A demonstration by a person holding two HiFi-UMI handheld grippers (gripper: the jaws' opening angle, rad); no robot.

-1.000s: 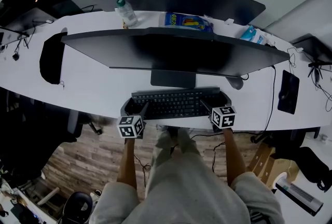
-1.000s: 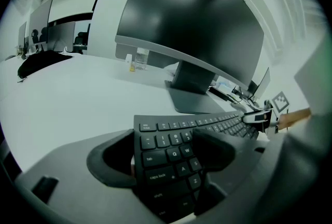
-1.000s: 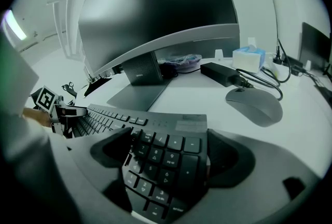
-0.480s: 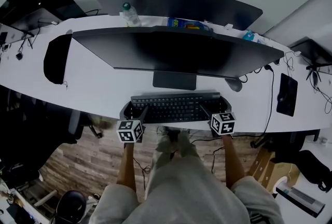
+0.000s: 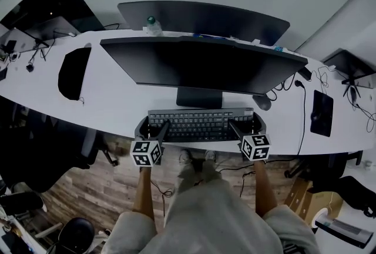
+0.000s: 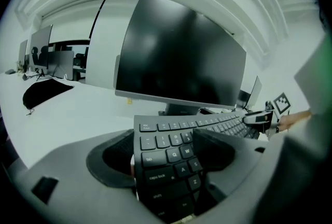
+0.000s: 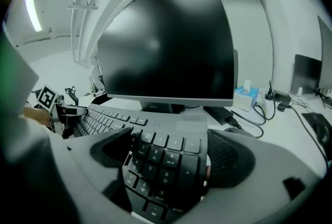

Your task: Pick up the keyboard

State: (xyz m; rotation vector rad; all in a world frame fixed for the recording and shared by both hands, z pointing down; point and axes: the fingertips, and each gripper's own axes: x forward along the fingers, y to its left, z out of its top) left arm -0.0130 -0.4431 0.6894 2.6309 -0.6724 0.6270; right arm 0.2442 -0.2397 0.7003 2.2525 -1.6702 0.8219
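Observation:
A dark keyboard (image 5: 200, 124) lies crosswise in front of the monitor stand, near the front edge of the white desk (image 5: 117, 107). My left gripper (image 5: 155, 129) is shut on its left end, and my right gripper (image 5: 245, 127) is shut on its right end. In the left gripper view the keyboard (image 6: 207, 127) runs away to the right from between the jaws of the left gripper (image 6: 171, 151). The right gripper view shows the number-pad end of the keyboard (image 7: 116, 118) clamped in the right gripper (image 7: 167, 158). I cannot tell whether the keyboard is off the desk.
A wide black monitor (image 5: 202, 64) stands just behind the keyboard, with a second one (image 5: 202, 17) behind it. A dark mouse (image 5: 261, 102) sits right of the stand. A black pad (image 5: 73, 72) lies far left and another (image 5: 322, 113) far right. Cables (image 5: 296, 85) and a bottle (image 5: 153, 24) are at the back.
The head view has shifted, so the desk sits lower in frame. Both grippers have kept their hold on the keyboard's ends; its place before the monitor stand looks about the same.

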